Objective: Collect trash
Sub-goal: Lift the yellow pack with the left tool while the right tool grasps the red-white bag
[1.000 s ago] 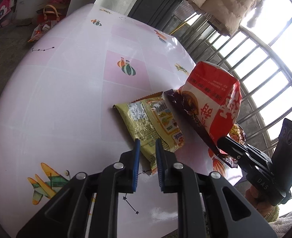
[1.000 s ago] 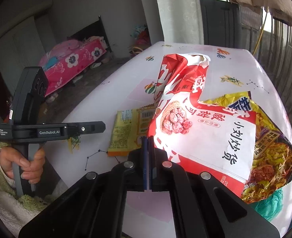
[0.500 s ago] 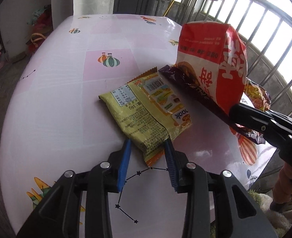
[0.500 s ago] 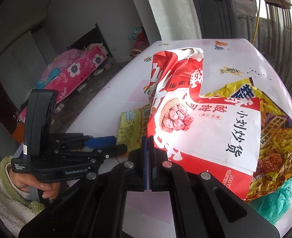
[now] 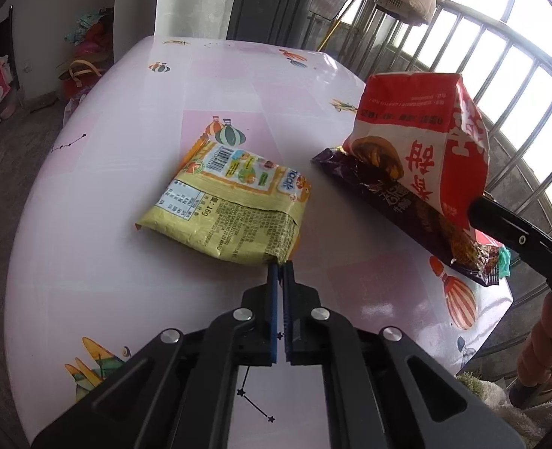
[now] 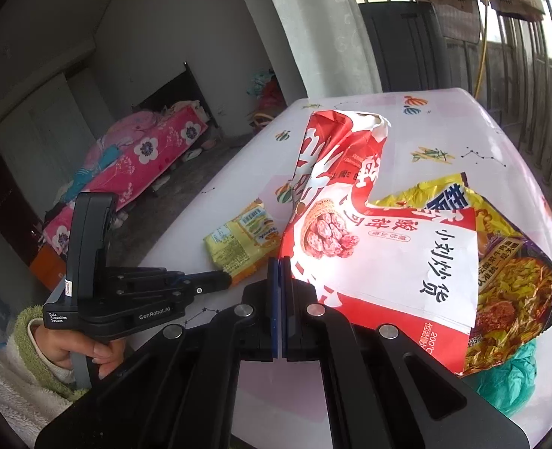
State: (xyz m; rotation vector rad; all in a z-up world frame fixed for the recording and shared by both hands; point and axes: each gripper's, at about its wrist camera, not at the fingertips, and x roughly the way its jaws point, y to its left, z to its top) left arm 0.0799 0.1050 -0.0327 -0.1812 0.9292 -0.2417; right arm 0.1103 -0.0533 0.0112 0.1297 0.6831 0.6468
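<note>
Left wrist: left gripper (image 5: 280,267) fingers, apart half a second ago, have just closed, clamped on the yellow wrapper's (image 5: 231,213) near corner on the pink surface (image 5: 126,262). Right wrist: right gripper (image 6: 280,262) fingers stay together, pinching the red bag (image 6: 369,247) above other wrappers.

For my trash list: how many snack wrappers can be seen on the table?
3. A yellow wrapper in the left tongs; a red bag in the right tongs; a purple-yellow wrapper under it. More may be hidden.
</note>
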